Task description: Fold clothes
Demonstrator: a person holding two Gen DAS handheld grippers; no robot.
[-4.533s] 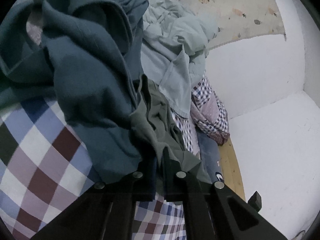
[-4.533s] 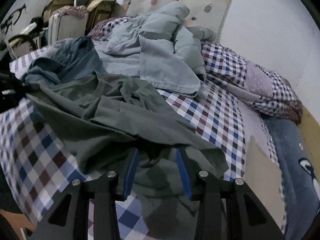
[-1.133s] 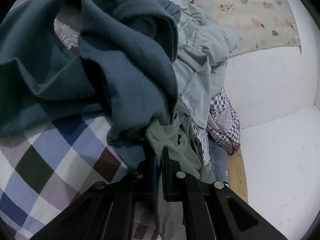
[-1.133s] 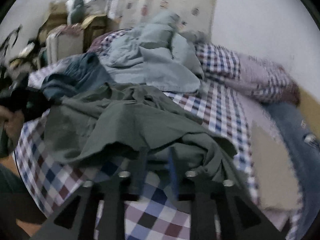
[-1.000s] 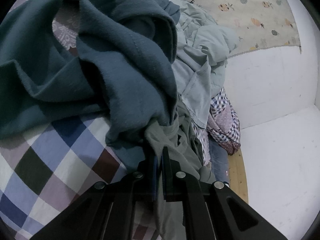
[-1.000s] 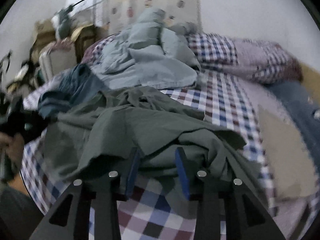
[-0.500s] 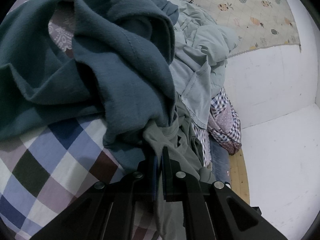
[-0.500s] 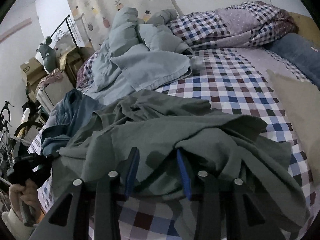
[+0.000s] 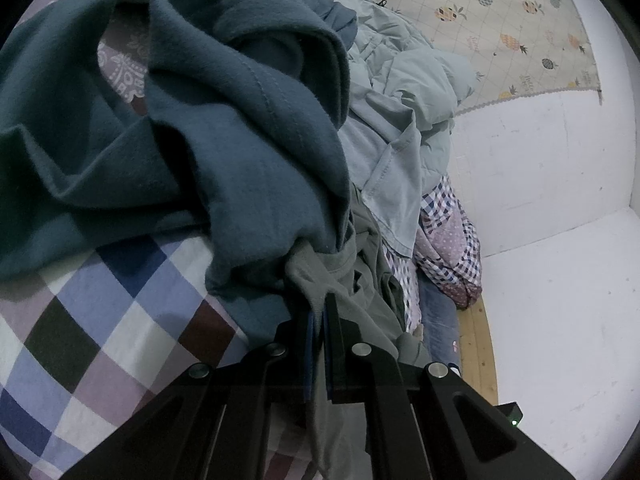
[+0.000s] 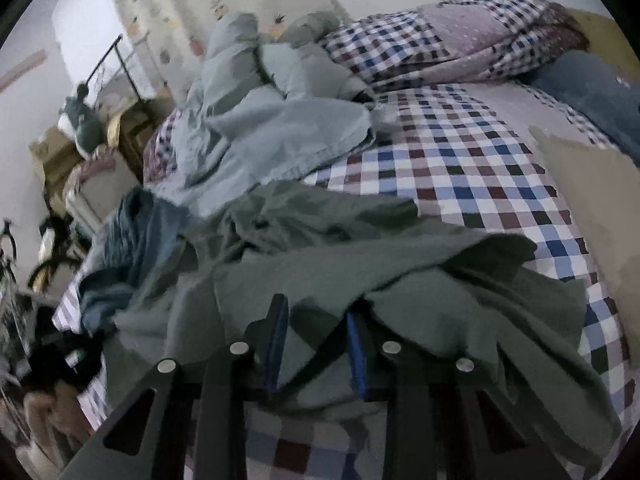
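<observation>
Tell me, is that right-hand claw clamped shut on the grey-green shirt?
No, the right gripper has its jaws apart over the grey-green shirt, with cloth lying loose between them.

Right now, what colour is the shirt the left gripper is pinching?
Olive green shirt, clearest in the right wrist view.

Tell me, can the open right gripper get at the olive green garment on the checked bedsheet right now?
Probably yes: the right gripper is open with the olive green garment bunched directly ahead of its fingers, nothing lying over it.
</observation>
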